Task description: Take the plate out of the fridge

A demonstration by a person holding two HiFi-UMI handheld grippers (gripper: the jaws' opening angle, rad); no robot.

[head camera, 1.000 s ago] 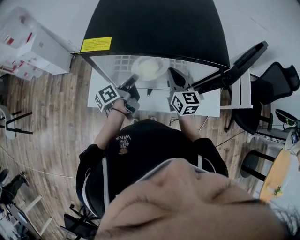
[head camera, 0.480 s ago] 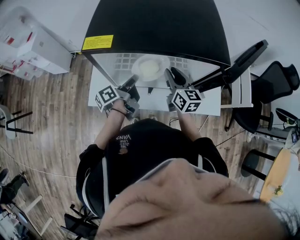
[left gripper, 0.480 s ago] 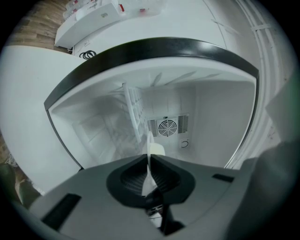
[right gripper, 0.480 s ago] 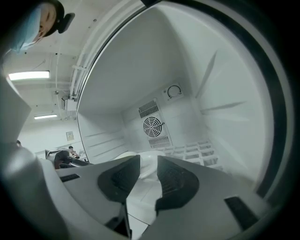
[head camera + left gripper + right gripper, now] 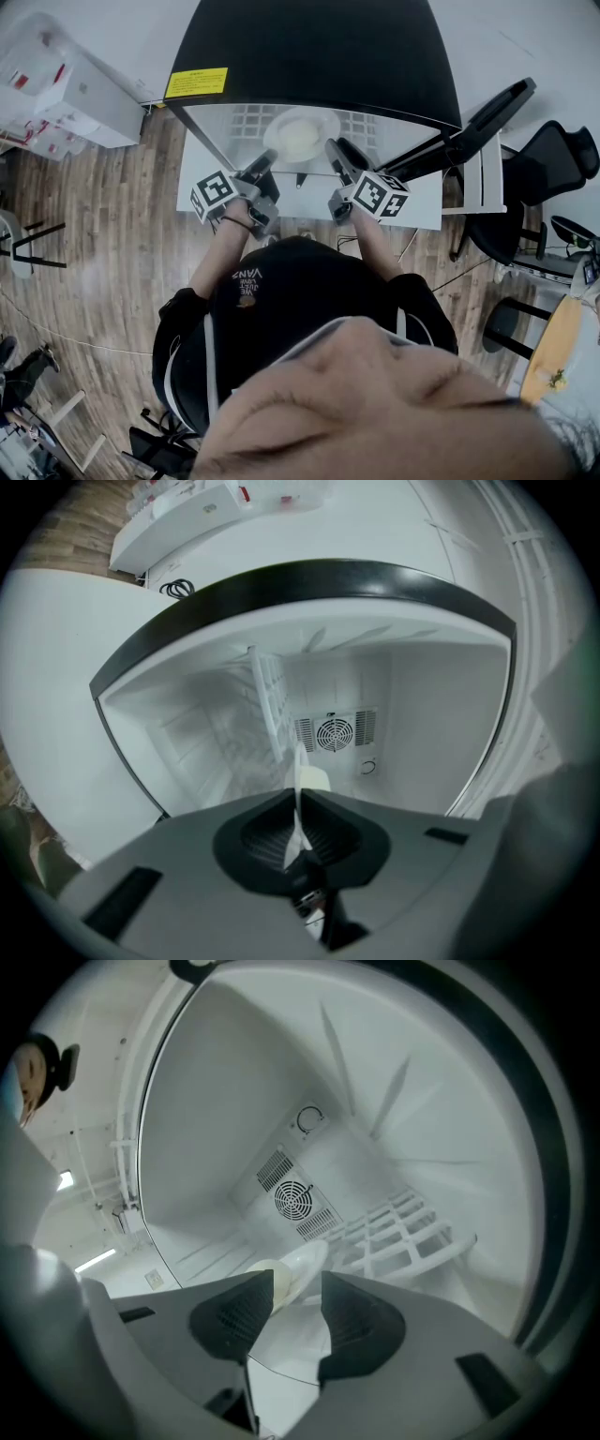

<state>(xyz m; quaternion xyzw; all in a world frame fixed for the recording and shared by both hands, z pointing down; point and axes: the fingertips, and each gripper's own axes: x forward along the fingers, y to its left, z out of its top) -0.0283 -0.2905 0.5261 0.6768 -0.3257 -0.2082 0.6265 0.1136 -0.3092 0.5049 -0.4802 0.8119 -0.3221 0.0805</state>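
Note:
A white plate [image 5: 300, 134] with a pale round thing on it lies on the wire shelf [image 5: 403, 1227] inside the open fridge [image 5: 309, 47]. My left gripper [image 5: 262, 161] reaches in from the left and is shut on the plate's rim, which shows edge-on as a thin white blade [image 5: 301, 766] between its jaws [image 5: 298, 794]. My right gripper [image 5: 340, 150] is at the plate's right side. Its jaws have just been opening and now stand wide [image 5: 298, 1283]. The plate's rim [image 5: 305, 1260] lies in the gap, and the pads do not press on it.
The fridge door [image 5: 469, 131] stands open to the right. A fan grille [image 5: 335, 731] is on the back wall. Black office chairs [image 5: 553, 169] stand at the right and white boxes [image 5: 66, 94] at the left on the wooden floor.
The right gripper has rolled, its marker cube turning, and its jaws have spread from shut to wide open. The left gripper and the plate have stayed put.

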